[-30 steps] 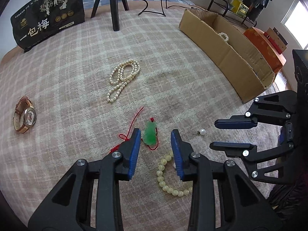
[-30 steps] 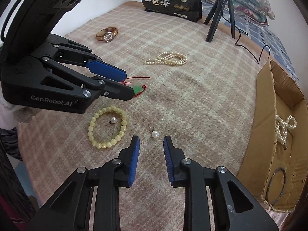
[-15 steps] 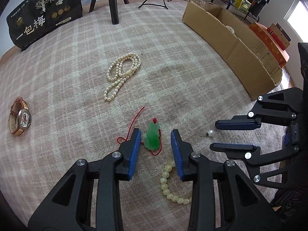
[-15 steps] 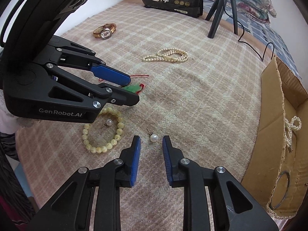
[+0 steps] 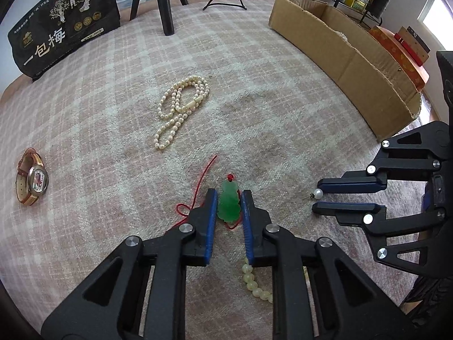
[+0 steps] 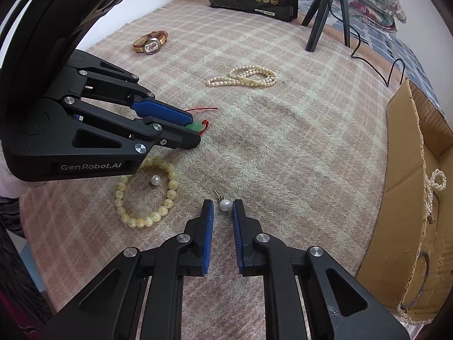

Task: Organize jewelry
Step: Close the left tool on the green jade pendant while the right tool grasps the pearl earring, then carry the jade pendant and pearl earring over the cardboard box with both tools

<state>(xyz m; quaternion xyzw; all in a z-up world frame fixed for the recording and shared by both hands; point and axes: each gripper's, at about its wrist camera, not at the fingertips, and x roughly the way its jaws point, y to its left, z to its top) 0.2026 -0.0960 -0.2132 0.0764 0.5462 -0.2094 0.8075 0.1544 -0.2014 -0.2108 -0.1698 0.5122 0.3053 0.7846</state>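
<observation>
Your right gripper (image 6: 222,204) has its jaws apart around the pearl earring (image 6: 225,205), pads not touching it. Left of that, a second pearl earring (image 6: 155,180) sits inside the yellow bead bracelet (image 6: 145,195). Your left gripper (image 6: 192,129) brackets the green pendant (image 6: 195,126). Pearl necklace (image 6: 246,76) and watch (image 6: 151,44) lie farther out on the bed (image 6: 297,147).

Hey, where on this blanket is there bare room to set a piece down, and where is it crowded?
Open patch: between the pearl necklace and the cardboard box. Another lies between the watch and the necklace. Crowded: the near edge, where the left gripper straddles the green pendant, beside the yellow bead bracelet and right gripper at a pearl earring.
</observation>
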